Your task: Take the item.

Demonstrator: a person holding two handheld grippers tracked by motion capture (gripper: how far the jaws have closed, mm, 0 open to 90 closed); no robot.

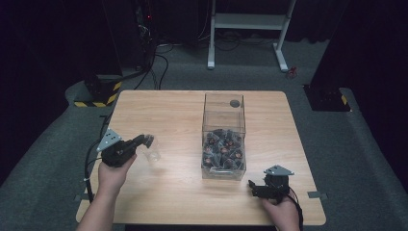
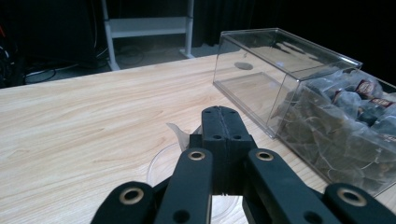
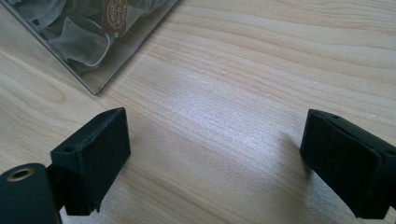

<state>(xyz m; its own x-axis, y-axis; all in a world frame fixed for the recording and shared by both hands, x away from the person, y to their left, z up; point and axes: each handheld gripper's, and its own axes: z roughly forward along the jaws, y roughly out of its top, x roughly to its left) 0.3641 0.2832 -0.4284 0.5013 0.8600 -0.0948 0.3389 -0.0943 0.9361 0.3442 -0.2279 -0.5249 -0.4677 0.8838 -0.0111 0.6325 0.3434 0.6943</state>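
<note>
A dark room surrounds a pale wooden table point(image 1: 173, 110). At its left, the left gripper point(image 1: 146, 140) has its jaws pressed together on the rim of a small clear cup point(image 1: 153, 153), which sits low over the wood, well apart from the clear box point(image 1: 224, 126) of tea bags point(image 1: 223, 148). To do this well, keep the pinch firm and the cup upright while bringing it just beside the box. At the right, the right gripper point(image 1: 254, 187) rests near the box's front corner, jaws wide apart, ready to pick a bag.
</note>
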